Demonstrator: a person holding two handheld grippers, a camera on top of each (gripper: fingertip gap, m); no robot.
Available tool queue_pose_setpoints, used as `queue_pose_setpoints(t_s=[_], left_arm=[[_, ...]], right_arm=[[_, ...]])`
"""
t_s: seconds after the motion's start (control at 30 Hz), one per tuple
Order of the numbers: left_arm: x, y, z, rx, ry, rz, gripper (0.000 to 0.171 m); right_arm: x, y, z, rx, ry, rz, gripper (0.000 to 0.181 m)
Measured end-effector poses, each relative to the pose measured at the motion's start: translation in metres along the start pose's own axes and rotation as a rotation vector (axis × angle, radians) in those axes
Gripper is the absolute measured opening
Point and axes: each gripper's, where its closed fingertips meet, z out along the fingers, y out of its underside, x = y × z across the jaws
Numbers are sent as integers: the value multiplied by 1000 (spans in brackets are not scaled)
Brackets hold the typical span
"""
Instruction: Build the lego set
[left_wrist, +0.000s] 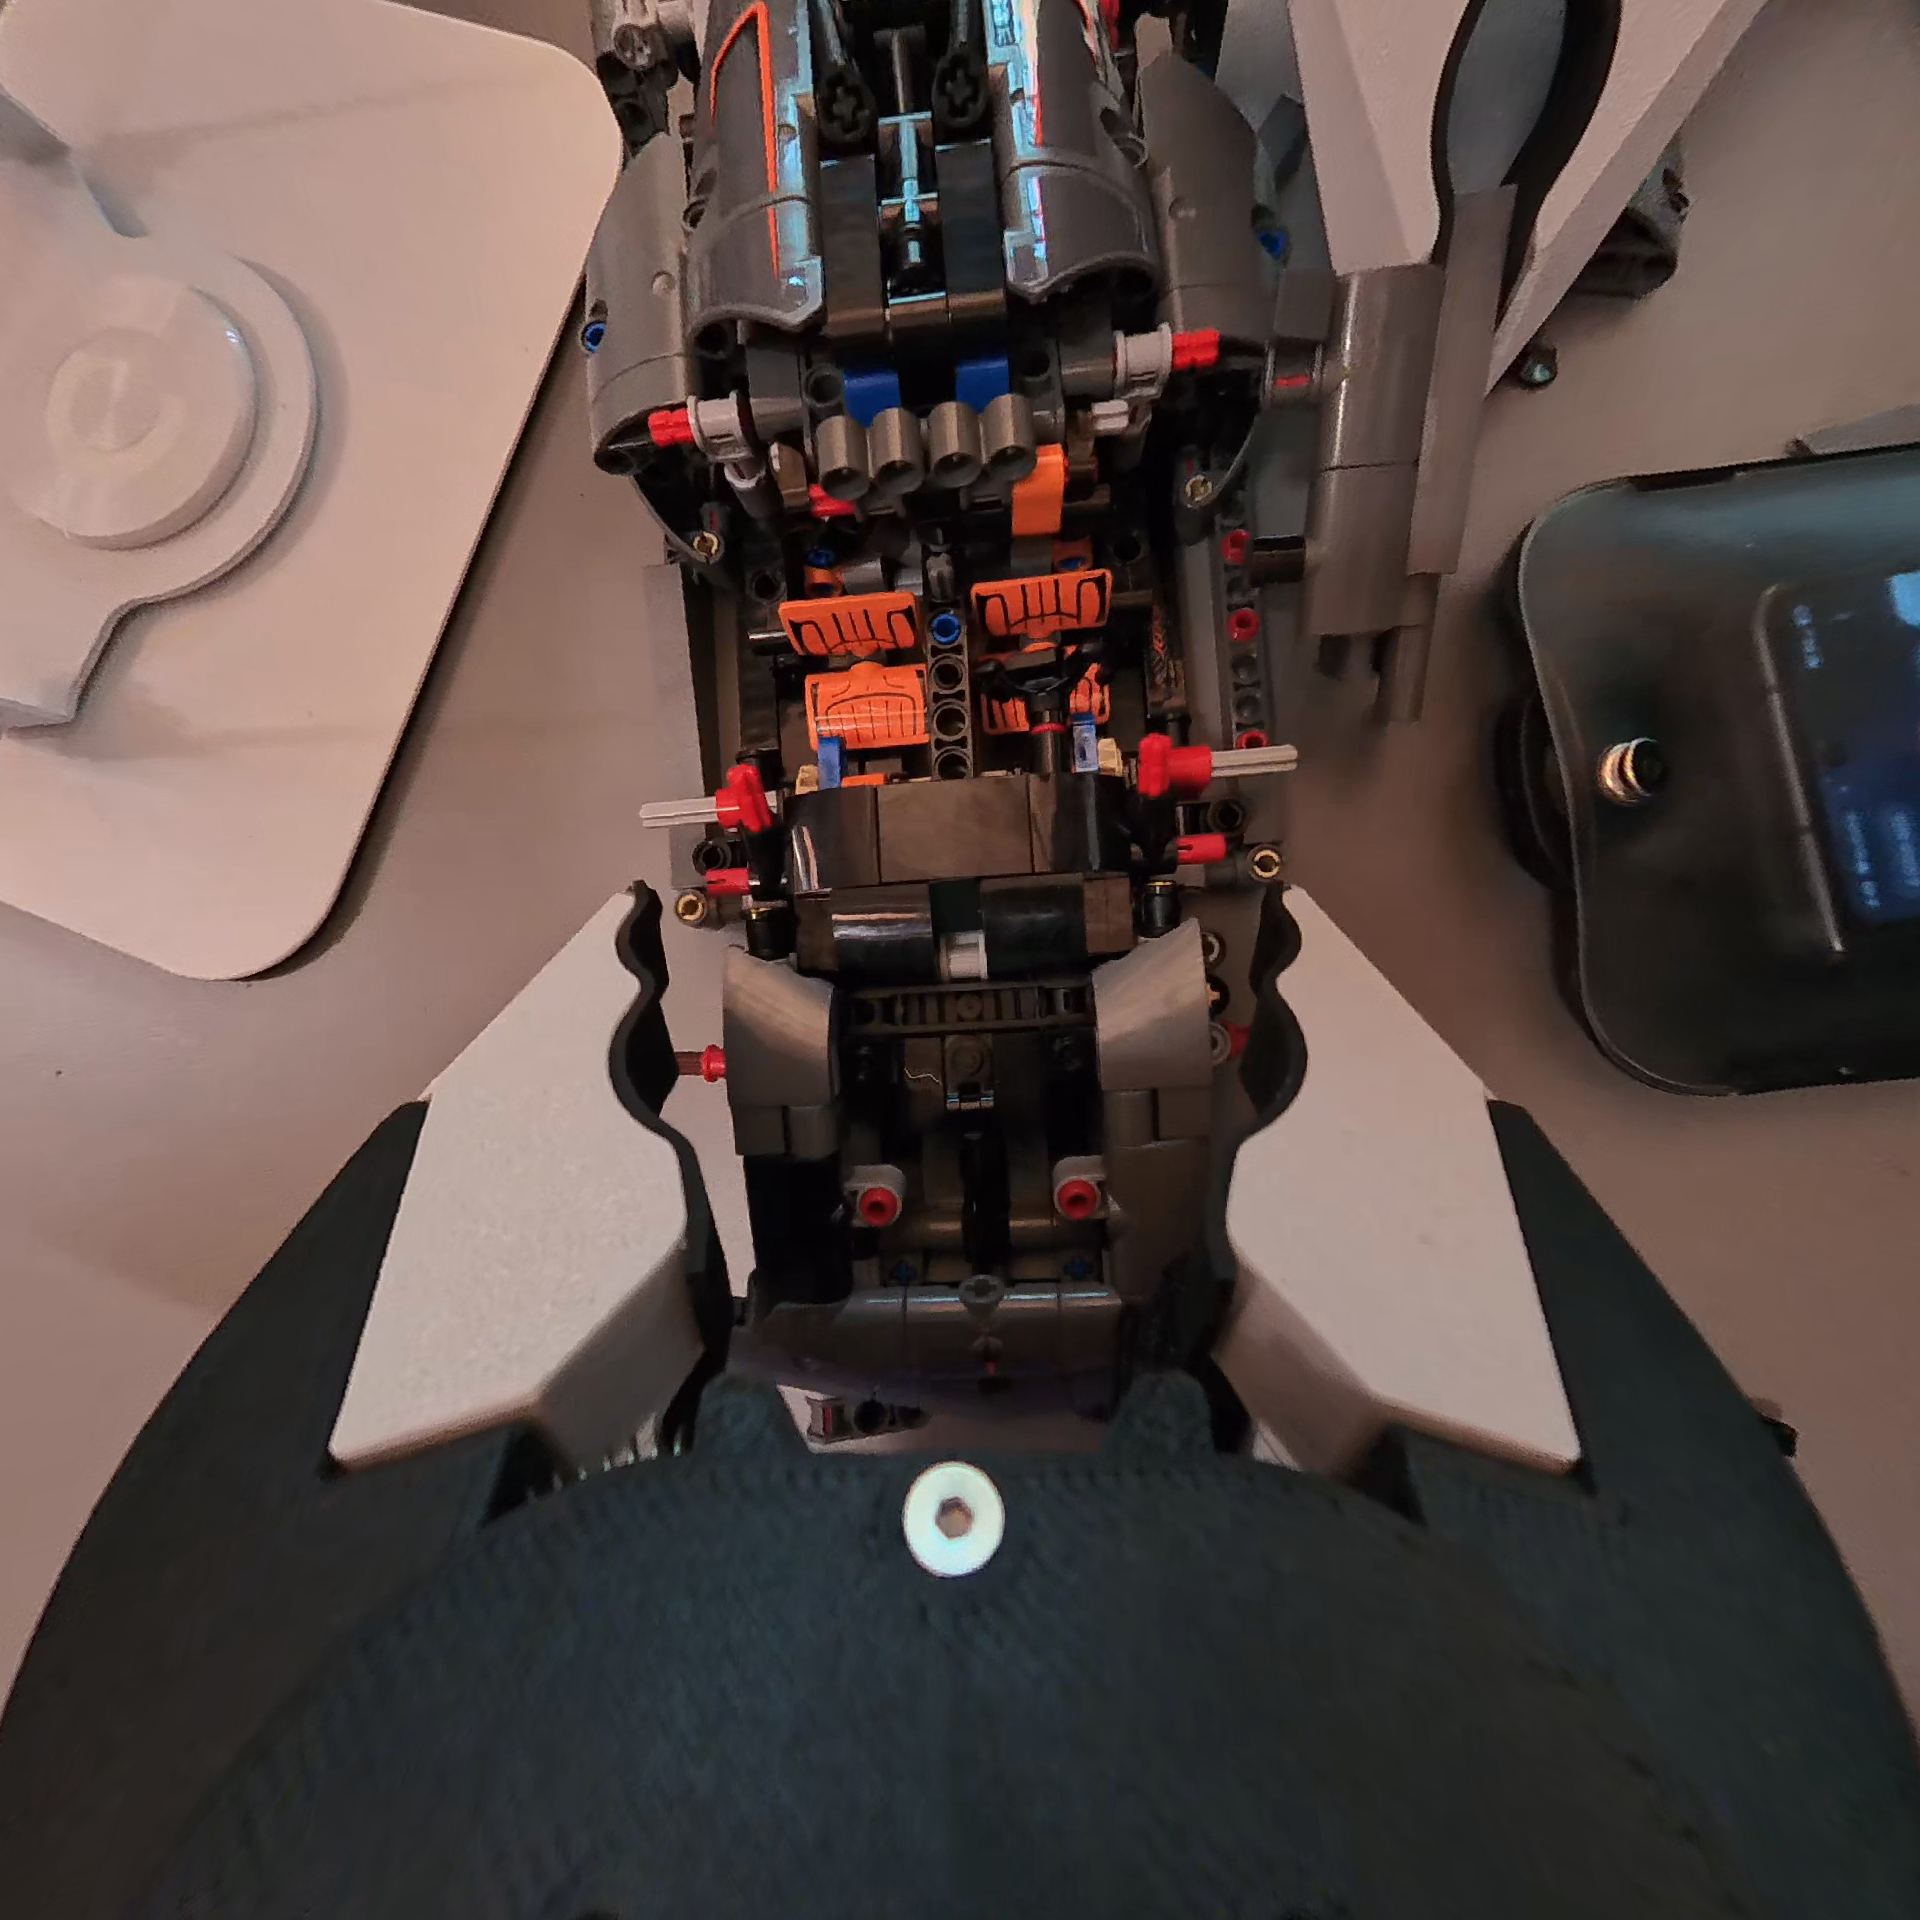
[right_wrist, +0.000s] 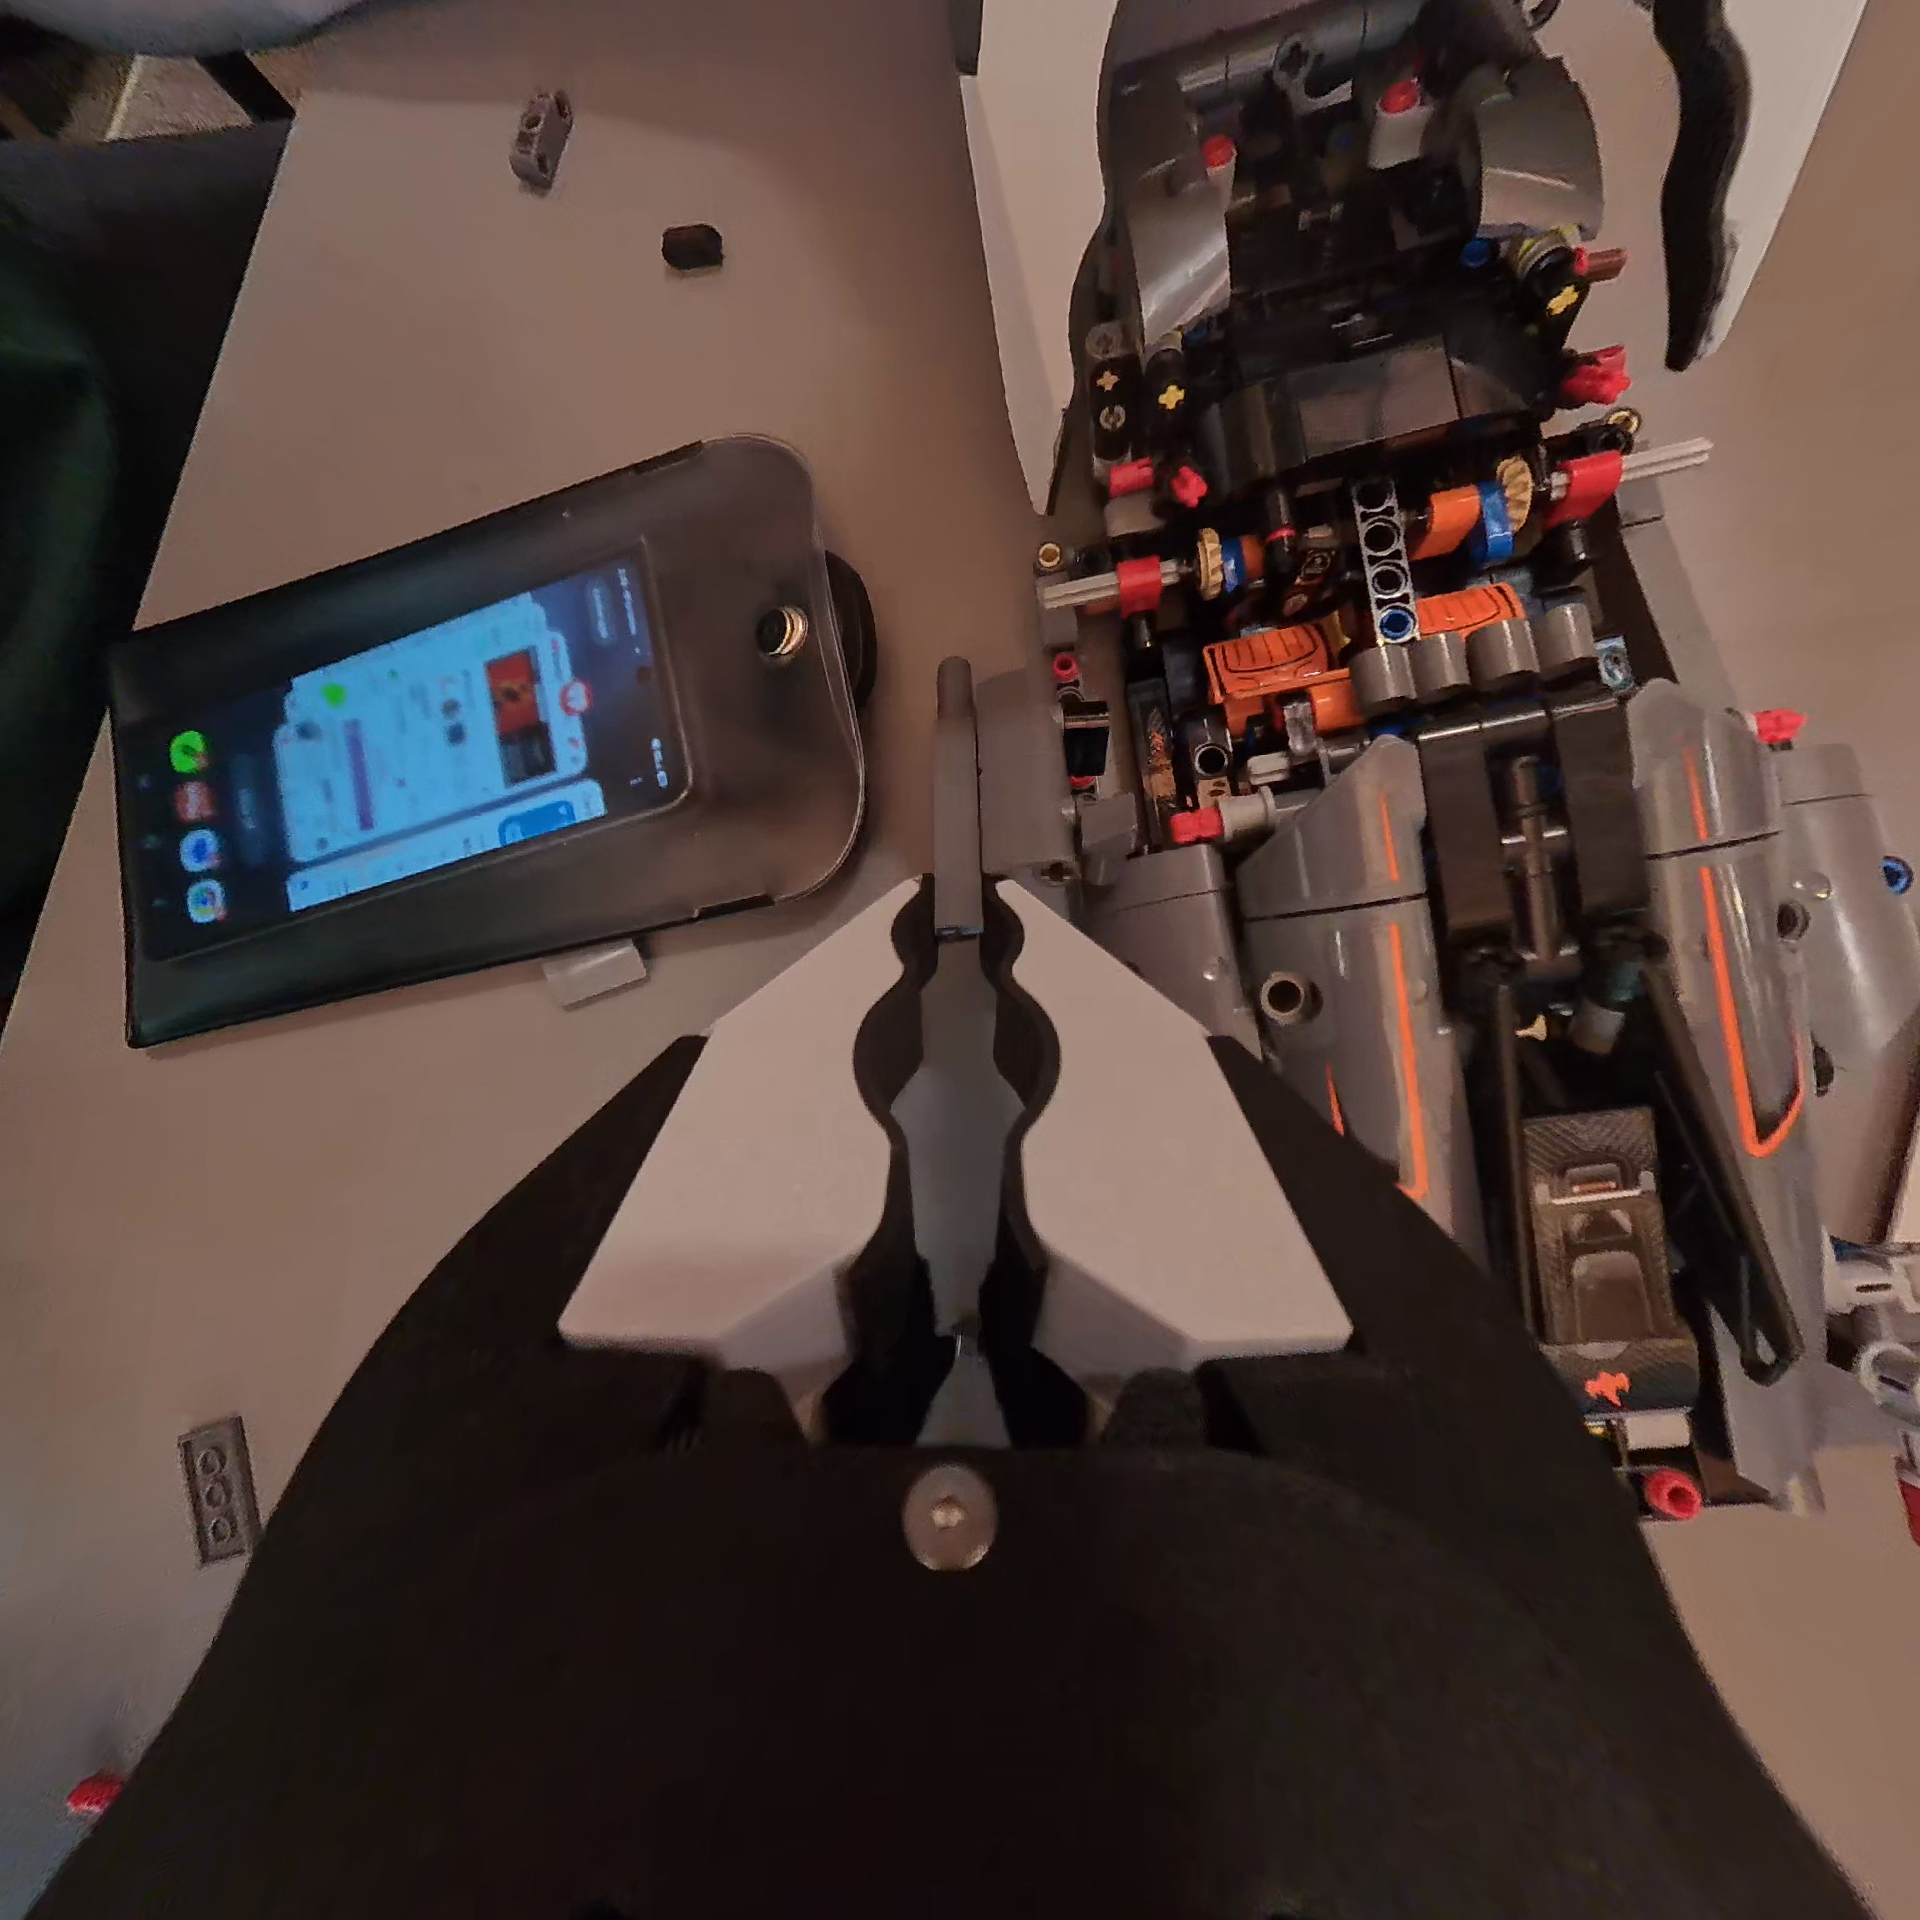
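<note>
A large grey, black and orange lego car (left_wrist: 956, 665) lies on the table, its interior open to view. My left gripper (left_wrist: 961, 935) straddles its narrow end, and both fingers press against its sides. In the right wrist view the car (right_wrist: 1455, 831) lies to the right. My right gripper (right_wrist: 956, 930) is shut on a long grey panel piece (right_wrist: 958, 790) and holds it against the car's side, by a red pin. That panel (left_wrist: 1382, 447) and the right gripper's white fingers (left_wrist: 1382, 135) also show at the upper right of the left wrist view.
A phone in a dark holder (right_wrist: 468, 727) lies left of the car with its screen lit; it also shows in the left wrist view (left_wrist: 1745, 769). A white flat stand (left_wrist: 208, 520) lies on the car's other side. Loose pieces lie about: a grey connector (right_wrist: 540, 130), a small black part (right_wrist: 691, 247), a grey plate (right_wrist: 218, 1486). Between my left fingertips and the grey connector (right_wrist: 540, 130) there is roughly 20 cm.
</note>
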Motion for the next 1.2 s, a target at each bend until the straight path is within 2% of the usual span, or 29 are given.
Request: queue_pose_setpoints(t_s=[0.2,0.67,1.2], left_arm=[[0,-6,3,10,-12,3,113],[0,-4,8,12,12,-23,102],[-4,-5,10,28,6,-53,101]], right_arm=[[0,2,-3,-12,-4,-2,5],[-5,6,1,-20,-13,-10,5],[-7,11,5,-30,-17,-13,5]])
